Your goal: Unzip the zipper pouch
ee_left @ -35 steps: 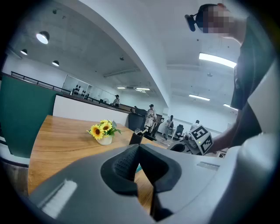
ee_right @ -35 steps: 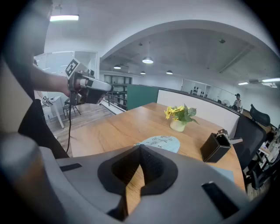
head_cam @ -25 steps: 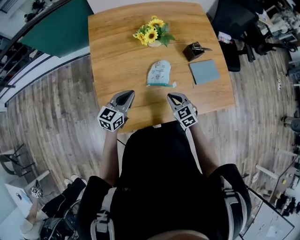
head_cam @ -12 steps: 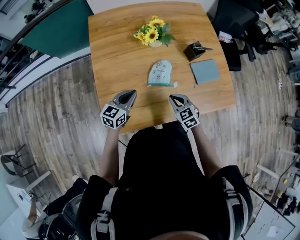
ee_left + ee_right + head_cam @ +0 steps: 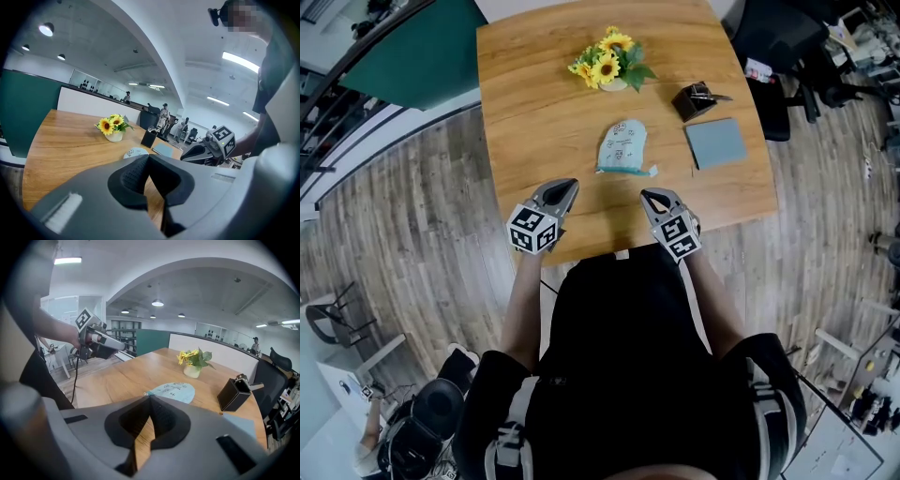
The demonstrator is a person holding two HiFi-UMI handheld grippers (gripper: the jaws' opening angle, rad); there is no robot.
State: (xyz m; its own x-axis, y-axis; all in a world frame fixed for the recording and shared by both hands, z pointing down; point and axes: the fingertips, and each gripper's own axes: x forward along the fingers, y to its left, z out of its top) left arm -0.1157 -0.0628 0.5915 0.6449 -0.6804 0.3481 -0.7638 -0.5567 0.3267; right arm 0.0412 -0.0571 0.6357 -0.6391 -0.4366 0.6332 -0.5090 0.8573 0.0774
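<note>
Left gripper [image 5: 569,184], right gripper [image 5: 646,193] over near table [image 5: 534,112] edge.

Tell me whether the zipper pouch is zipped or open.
Seemingly zipped: the zipper pouch lies flat on the table, its teal zipper edge showing no gap.

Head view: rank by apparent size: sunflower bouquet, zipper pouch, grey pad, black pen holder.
1. sunflower bouquet, widest spread
2. zipper pouch and grey pad: too alike to rank
3. black pen holder, smallest
</note>
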